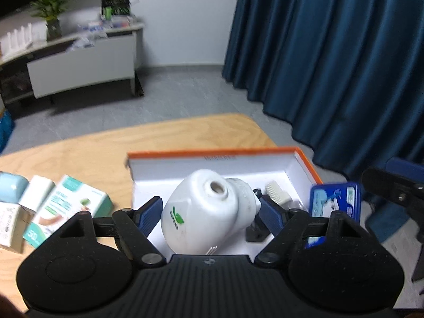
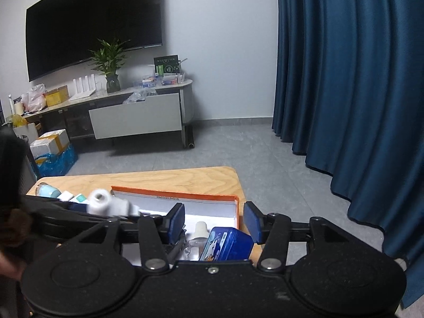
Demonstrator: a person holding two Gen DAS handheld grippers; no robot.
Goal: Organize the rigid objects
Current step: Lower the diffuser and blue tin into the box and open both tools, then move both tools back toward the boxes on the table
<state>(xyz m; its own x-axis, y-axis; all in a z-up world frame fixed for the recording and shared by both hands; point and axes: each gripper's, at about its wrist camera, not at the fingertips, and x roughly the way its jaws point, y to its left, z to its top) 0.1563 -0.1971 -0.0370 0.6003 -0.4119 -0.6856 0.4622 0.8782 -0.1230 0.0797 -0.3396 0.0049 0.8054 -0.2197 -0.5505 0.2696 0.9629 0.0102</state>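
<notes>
My left gripper (image 1: 210,208) is shut on a white plastic bottle (image 1: 209,212) with a green leaf logo. It holds the bottle tilted over the orange-rimmed white box (image 1: 212,155) on the wooden table (image 1: 87,148). The right wrist view catches the same bottle (image 2: 102,202) at its left. My right gripper (image 2: 214,222) stands open above the box's (image 2: 175,194) right end, its pads apart. Below them a blue tin (image 2: 225,243) leans against the box wall without touching them. The blue tin (image 1: 334,201) also shows at the right of the left wrist view.
A small dropper bottle (image 2: 200,234) and a black part (image 1: 255,232) lie inside the box. Left of it on the table are a green-and-white carton (image 1: 69,206), a white carton (image 1: 37,193) and a pale blue case (image 1: 10,188). A blue curtain (image 1: 331,53) hangs at the right.
</notes>
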